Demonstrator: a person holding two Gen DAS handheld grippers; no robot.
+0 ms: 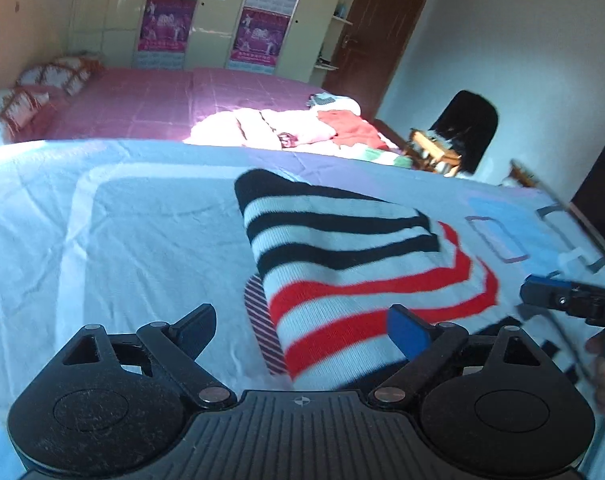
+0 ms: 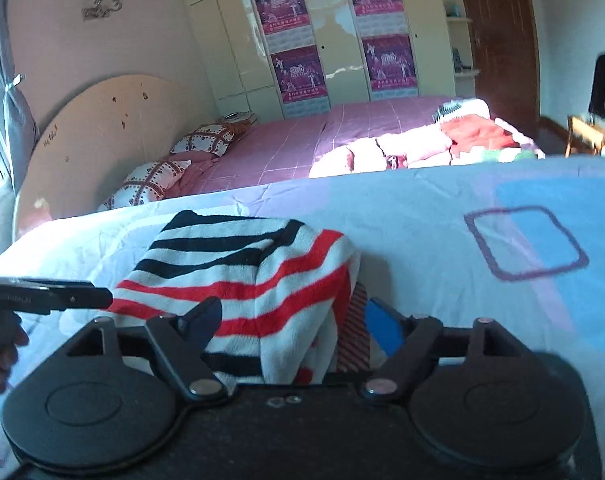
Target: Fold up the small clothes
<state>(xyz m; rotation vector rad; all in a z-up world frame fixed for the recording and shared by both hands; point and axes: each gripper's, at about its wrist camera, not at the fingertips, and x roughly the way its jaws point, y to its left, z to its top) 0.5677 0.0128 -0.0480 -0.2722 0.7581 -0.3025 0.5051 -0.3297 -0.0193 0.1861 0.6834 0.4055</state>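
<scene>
A small striped sweater (image 1: 342,280), white with black and red bands, lies folded on the pale blue bedsheet (image 1: 122,240). My left gripper (image 1: 302,330) is open, its fingers on either side of the sweater's near edge. The right gripper shows at the right edge of the left wrist view (image 1: 574,300). In the right wrist view the sweater (image 2: 254,280) lies just ahead of my right gripper (image 2: 292,320), which is open around its near right edge. The left gripper (image 2: 54,296) reaches in from the left beside the sweater.
A second bed with a pink cover (image 2: 302,140) stands beyond, with a heap of pink and red clothes (image 2: 442,140) on it. Pillows (image 2: 182,160) lie at its head. A wardrobe with posters (image 2: 334,40), a brown door (image 2: 498,32) and a chair (image 1: 462,136) stand behind.
</scene>
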